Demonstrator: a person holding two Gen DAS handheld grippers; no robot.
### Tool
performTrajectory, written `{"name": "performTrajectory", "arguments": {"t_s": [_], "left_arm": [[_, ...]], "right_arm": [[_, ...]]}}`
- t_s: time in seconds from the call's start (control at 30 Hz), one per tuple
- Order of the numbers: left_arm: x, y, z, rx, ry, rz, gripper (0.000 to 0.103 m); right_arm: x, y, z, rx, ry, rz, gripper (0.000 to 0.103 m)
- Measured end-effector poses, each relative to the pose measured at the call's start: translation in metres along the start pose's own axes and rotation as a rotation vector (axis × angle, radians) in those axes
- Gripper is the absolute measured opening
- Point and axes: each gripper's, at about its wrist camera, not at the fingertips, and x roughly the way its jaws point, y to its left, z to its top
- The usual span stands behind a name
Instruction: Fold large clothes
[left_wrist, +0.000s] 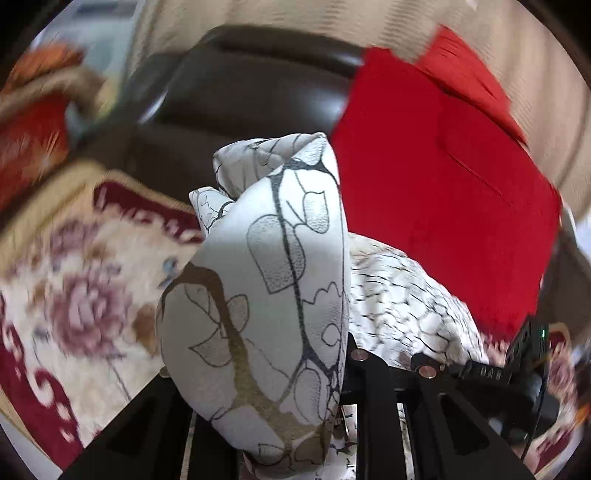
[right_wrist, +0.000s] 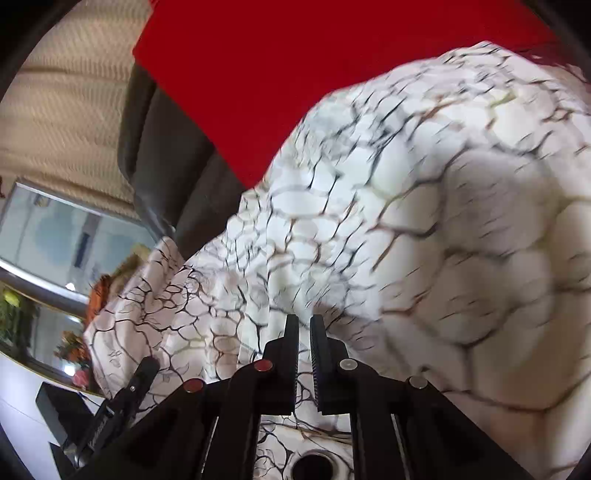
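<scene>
White fabric printed with black and tan leaf outlines is bunched up between the fingers of the left gripper, which clamp on it; the fold hides the fingertips. More of it trails right over a floral cream-and-maroon rug, blurred. In the right wrist view the same cloth fills most of the frame, smeared by motion. The right gripper has its black jaws pinched nearly together on a gather of this cloth. Behind lie a bright red cloth and a dark brown leather sofa. Pale lettering on the other gripper's body, low at the right of the left view, is too blurred to read.
</scene>
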Motion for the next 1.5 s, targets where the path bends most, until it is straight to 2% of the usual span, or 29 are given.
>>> {"name": "performTrajectory", "arguments": {"t_s": [0.13, 0.2, 0.3, 0.33, 0.37, 0.4, 0.47, 0.5, 0.57, 0.6, 0.67, 0.7, 0.73, 0.77, 0.83, 0.93, 1.03, 1.07, 1.13, 1.27, 1.37, 1.43, 1.5], "left_arm": [[-0.006, -0.044, -0.002, 0.136, -0.014, 0.006, 0.021], [-0.008, -0.068, -0.006, 0.207, -0.021, 0.003, 0.021], [-0.008, -0.118, -0.023, 0.369, -0.016, -0.015, 0.021], [-0.006, -0.132, -0.03, 0.414, -0.007, -0.024, 0.021], [-0.002, -0.146, -0.039, 0.461, 0.004, -0.035, 0.021], [0.008, -0.166, -0.053, 0.537, 0.038, -0.05, 0.021], [0.029, -0.185, -0.074, 0.632, 0.11, -0.05, 0.026], [0.044, -0.192, -0.089, 0.673, 0.179, -0.049, 0.027], [0.052, -0.192, -0.1, 0.693, 0.224, -0.057, 0.033], [0.047, -0.188, -0.099, 0.691, 0.212, -0.084, 0.038], [0.028, -0.179, -0.091, 0.678, 0.209, -0.201, 0.06], [0.011, -0.169, -0.086, 0.673, 0.2, -0.264, 0.063], [-0.003, -0.158, -0.083, 0.674, 0.184, -0.293, 0.066], [-0.014, -0.15, -0.079, 0.674, 0.167, -0.317, 0.071], [-0.037, -0.121, -0.067, 0.664, 0.114, -0.34, 0.077], [-0.04, -0.082, -0.046, 0.595, 0.078, -0.272, 0.077], [-0.015, -0.038, -0.023, 0.412, 0.106, -0.184, 0.077], [-0.006, -0.029, -0.022, 0.351, 0.13, -0.172, 0.077], [0.026, -0.005, -0.019, 0.229, 0.198, -0.166, 0.077], [0.081, 0.005, -0.031, 0.089, 0.357, -0.251, 0.077], [0.088, -0.004, -0.035, 0.054, 0.352, -0.361, 0.076], [0.096, -0.014, -0.04, 0.069, 0.395, -0.419, 0.076], [0.098, -0.025, -0.044, 0.112, 0.393, -0.416, 0.076]], "right_arm": [[-0.018, -0.028, 0.015, 0.093, -0.022, 0.03, 0.009], [-0.036, -0.041, 0.023, 0.133, -0.083, 0.089, 0.009], [-0.063, -0.056, 0.033, 0.142, -0.162, 0.19, 0.013], [-0.068, -0.06, 0.036, 0.152, -0.167, 0.21, 0.028], [-0.072, -0.068, 0.039, 0.172, -0.167, 0.23, 0.063], [-0.076, -0.079, 0.041, 0.214, -0.171, 0.248, 0.077], [-0.084, -0.101, 0.042, 0.303, -0.226, 0.324, 0.08], [-0.084, -0.106, 0.043, 0.327, -0.232, 0.352, 0.08], [-0.082, -0.114, 0.043, 0.356, -0.23, 0.385, 0.08], [-0.08, -0.116, 0.043, 0.355, -0.218, 0.379, 0.08], [-0.077, -0.111, 0.043, 0.326, -0.197, 0.356, 0.08], [-0.076, -0.108, 0.045, 0.303, -0.189, 0.337, 0.08], [-0.077, -0.106, 0.048, 0.288, -0.185, 0.327, 0.08], [-0.079, -0.104, 0.05, 0.277, -0.182, 0.314, 0.08], [-0.083, -0.098, 0.051, 0.238, -0.18, 0.235, 0.08], [-0.091, -0.079, 0.048, 0.135, -0.239, 0.107, 0.08], [-0.098, -0.045, 0.043, -0.012, -0.301, 0.024, 0.087], [-0.097, -0.042, 0.043, -0.026, -0.295, 0.019, 0.088], [-0.077, -0.036, 0.043, -0.027, -0.229, 0.02, 0.088], [-0.042, -0.024, 0.041, -0.053, -0.13, -0.041, 0.089], [-0.031, -0.016, 0.035, -0.086, -0.103, -0.049, 0.089], [-0.023, -0.016, 0.032, -0.116, -0.087, -0.068, 0.088], [-0.014, -0.021, 0.032, -0.12, -0.062, -0.098, 0.066]]}}
